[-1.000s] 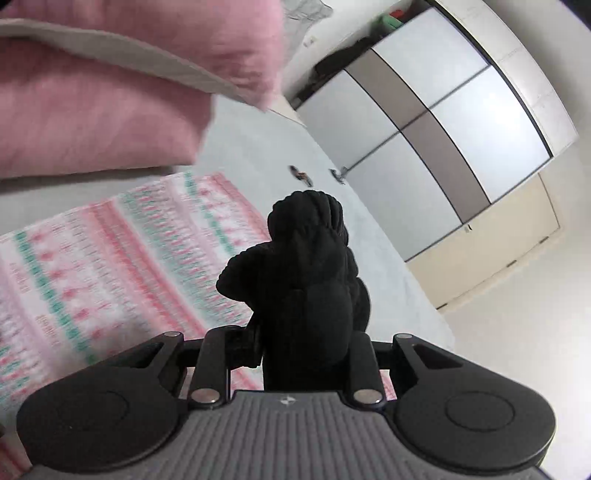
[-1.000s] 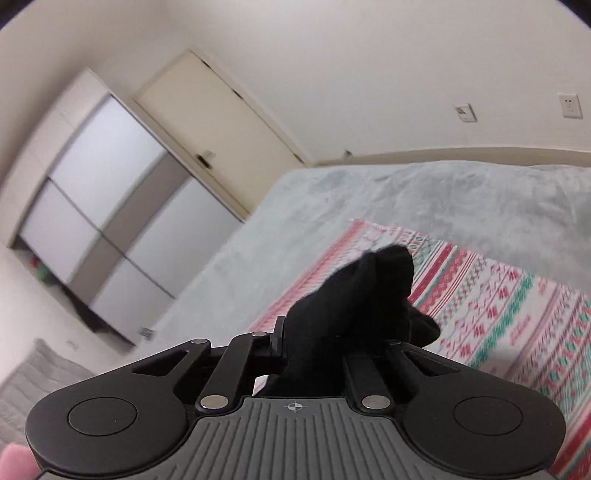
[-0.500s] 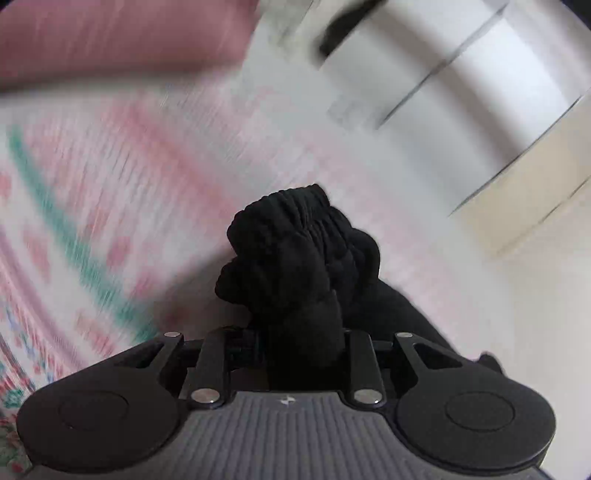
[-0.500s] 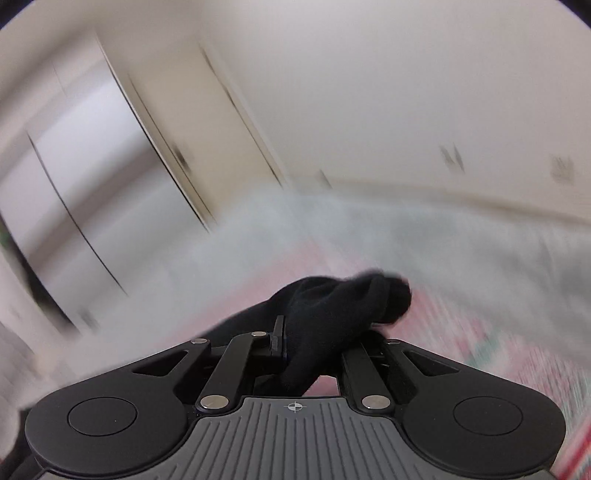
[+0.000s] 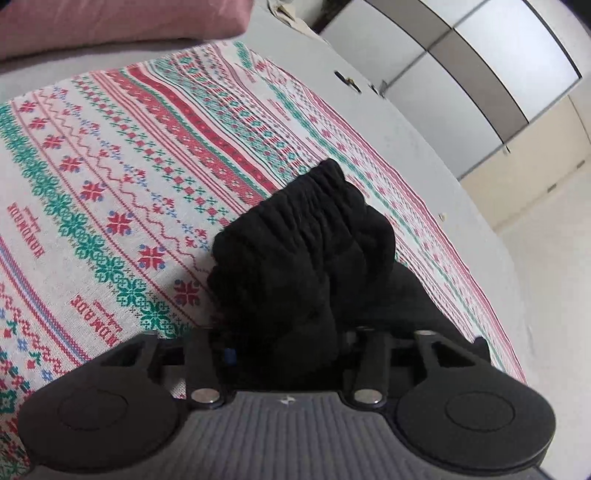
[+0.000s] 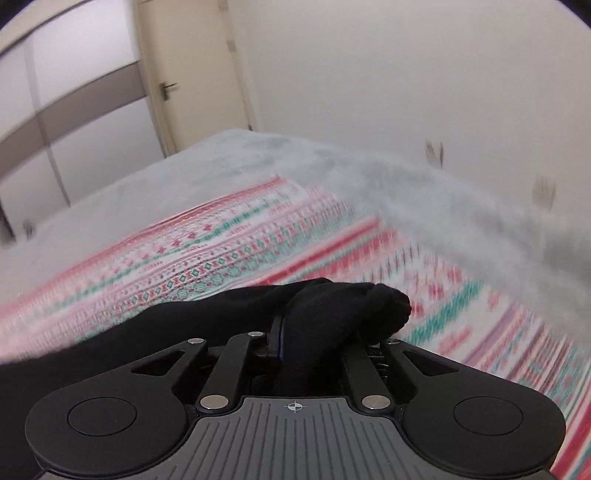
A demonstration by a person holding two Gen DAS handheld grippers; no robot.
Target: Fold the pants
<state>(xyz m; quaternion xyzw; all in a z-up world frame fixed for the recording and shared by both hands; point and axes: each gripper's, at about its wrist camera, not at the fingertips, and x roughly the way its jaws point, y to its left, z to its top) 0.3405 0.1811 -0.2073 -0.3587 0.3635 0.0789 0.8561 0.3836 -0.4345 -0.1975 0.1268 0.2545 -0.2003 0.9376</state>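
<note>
the left gripper (image 5: 280,332) has just been opening, its jaws now spread loose around the bunched waistband of the black pants (image 5: 306,236). the right gripper (image 6: 314,354) stays clamped on the pants over the patterned blanket (image 5: 110,166). released unevenly, the cloth may bunch.

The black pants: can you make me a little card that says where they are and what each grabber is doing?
item: black pants, bunched up
lying on: patterned red and green blanket over a grey bed cover
left gripper: jaws have just been opening, the gathered waistband sits loose between them
right gripper: shut on the pants' other end
nearby: pink pillow, wardrobe, door
</note>
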